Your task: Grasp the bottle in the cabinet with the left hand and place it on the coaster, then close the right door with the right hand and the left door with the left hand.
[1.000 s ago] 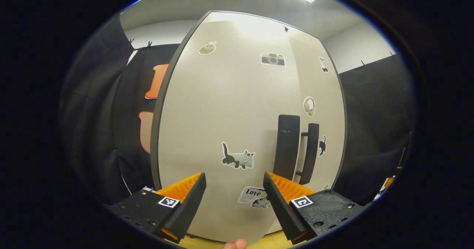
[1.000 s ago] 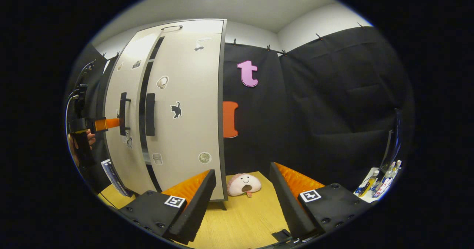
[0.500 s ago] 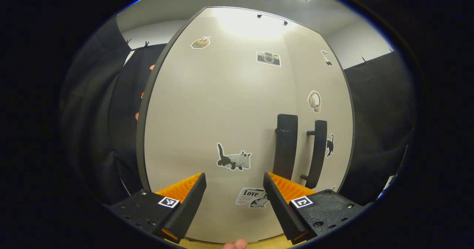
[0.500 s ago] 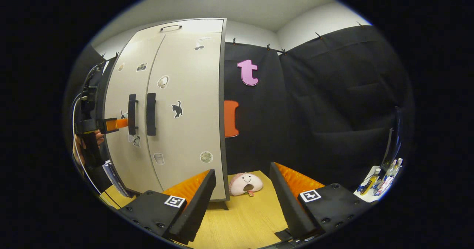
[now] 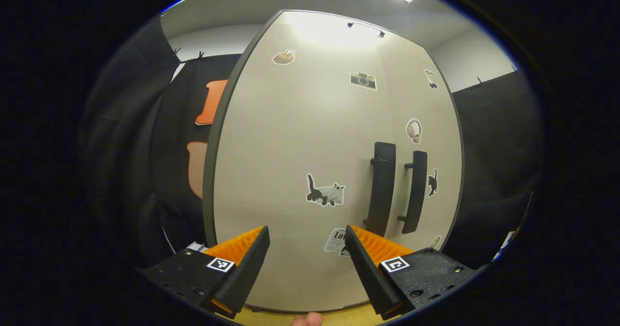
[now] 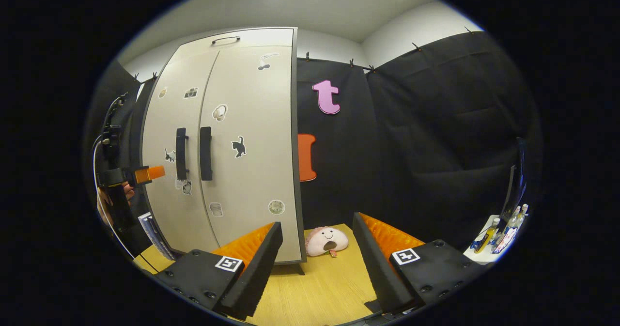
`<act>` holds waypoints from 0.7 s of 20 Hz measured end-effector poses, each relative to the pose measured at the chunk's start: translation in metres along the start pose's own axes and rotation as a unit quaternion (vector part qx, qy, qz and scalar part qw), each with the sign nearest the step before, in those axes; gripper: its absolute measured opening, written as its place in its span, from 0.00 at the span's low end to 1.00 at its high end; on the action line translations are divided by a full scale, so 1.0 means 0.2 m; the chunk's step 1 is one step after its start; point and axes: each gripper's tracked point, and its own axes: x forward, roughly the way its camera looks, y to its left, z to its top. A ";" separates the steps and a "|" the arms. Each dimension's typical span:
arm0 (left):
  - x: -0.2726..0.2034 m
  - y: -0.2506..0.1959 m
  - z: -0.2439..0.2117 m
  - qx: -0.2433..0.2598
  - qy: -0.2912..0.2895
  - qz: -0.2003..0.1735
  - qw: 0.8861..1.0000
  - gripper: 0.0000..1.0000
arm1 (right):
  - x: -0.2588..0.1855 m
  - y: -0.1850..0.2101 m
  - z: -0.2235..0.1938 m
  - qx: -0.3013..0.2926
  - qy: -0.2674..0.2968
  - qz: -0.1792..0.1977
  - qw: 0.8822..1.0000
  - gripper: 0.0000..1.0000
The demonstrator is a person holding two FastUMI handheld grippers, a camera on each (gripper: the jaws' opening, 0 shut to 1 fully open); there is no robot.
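beige cabinet upright, left door, right door shut.

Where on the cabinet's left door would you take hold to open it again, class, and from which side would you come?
Grip the left door's handle, the upright dark bar beside the door seam. It stands off the panel on two short posts, so the fingers can close across it from its two sides. Come straight at the door front with the left gripper, whose fingers are open and facing the door.
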 end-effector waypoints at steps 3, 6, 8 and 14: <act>-0.14 0.03 0.06 0.001 -0.009 0.001 1.000 0.94 | -0.01 0.03 -0.01 0.003 0.001 0.008 1.000 0.97; -0.27 0.06 0.10 0.001 -0.019 0.003 1.000 0.94 | -0.03 0.09 -0.03 0.009 0.004 0.023 1.000 0.97; -0.37 0.09 0.12 -0.005 -0.021 0.007 1.000 0.94 | -0.03 0.13 -0.05 0.005 0.006 0.034 0.999 0.97; -0.59 0.19 0.05 -0.014 -0.014 0.028 0.999 0.94 | -0.06 0.22 -0.08 0.008 0.010 0.059 0.998 0.97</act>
